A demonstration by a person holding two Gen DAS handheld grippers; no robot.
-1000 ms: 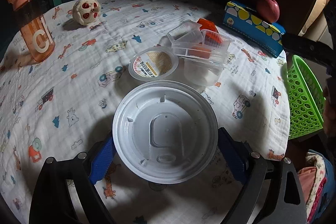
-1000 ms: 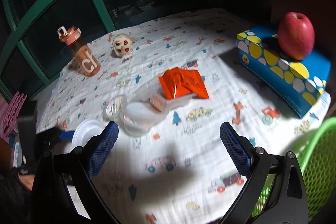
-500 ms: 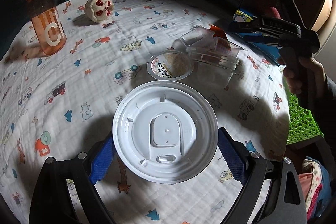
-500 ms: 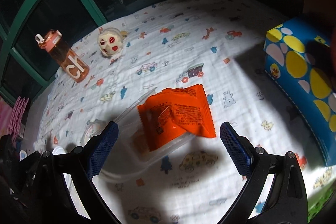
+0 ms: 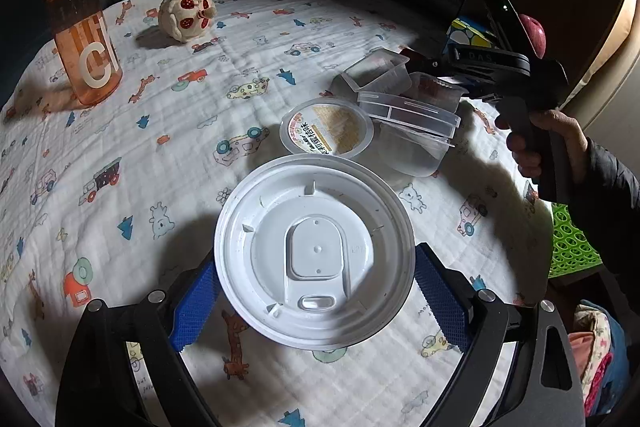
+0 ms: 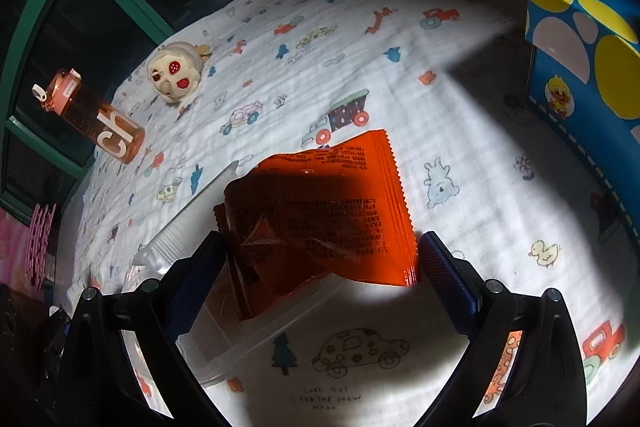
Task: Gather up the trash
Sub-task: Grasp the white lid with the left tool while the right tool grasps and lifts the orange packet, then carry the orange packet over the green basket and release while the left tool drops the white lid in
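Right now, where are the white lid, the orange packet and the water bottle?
White lid [image 5: 316, 251]: left wrist view, its centre.
Orange packet [image 6: 332, 211]: right wrist view, its printed face.
Water bottle [image 5: 86, 51]: left wrist view, its body.

Left gripper [image 5: 316, 293]: black angular arms, silver round screw heads at joints, blue finger pads [image 5: 194, 307] with fine cross-hatch grip texture.

Right gripper [image 6: 320, 281]: same build in own wrist view, black arms, silver screws, blue textured pads [image 6: 448, 287]. Seen from left wrist view: black body with faint embossed lettering, grey pistol-style handle.

Right hand [image 5: 548, 143]: bare skin, fingers curled; dark sleeve [image 5: 608, 183] at wrist.
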